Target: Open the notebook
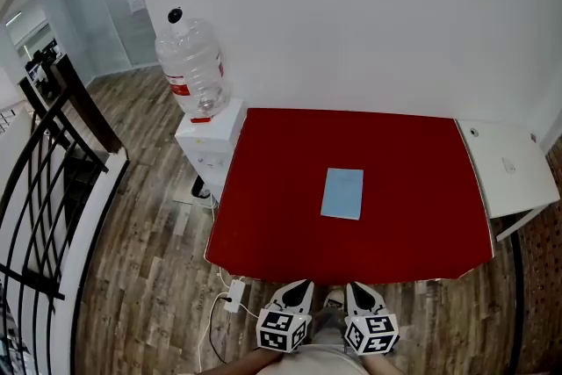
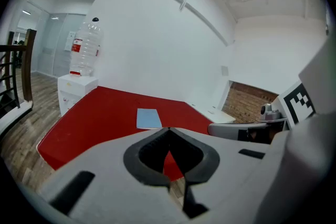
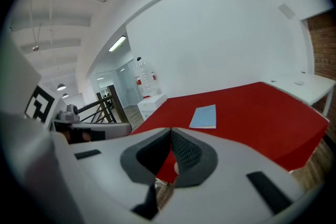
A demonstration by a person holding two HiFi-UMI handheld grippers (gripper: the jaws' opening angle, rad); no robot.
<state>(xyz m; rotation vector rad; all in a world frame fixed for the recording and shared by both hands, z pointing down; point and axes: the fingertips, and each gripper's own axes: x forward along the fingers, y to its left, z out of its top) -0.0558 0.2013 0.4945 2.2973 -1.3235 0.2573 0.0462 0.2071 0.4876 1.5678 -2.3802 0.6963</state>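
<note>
1. Clear plastic water bottle (image 1: 195, 70) on a white dispenser (image 1: 209, 145), at 10 o'clock off the table. Not part of the task.
2. Left tongs (image 2: 168, 129): clenched tip to tip with nothing between, at 6 o'clock beyond the table's near edge.
3. Light-blue closed notebook (image 1: 342, 193): lies flat at the centre of the red table (image 1: 263, 224), well apart from both tongs.
4. Right tongs (image 3: 170, 130): clenched and empty.

Handling: probably pin one side flat, then slip a released tip under the cover's free edge and lift.

Bottle (image 1: 191, 66) label print: too small to read. Railing (image 1: 39, 189): cut off at left edge (head view). Table (image 2: 94, 113) near edge: mostly hidden behind left gripper (image 2: 168, 129).
</note>
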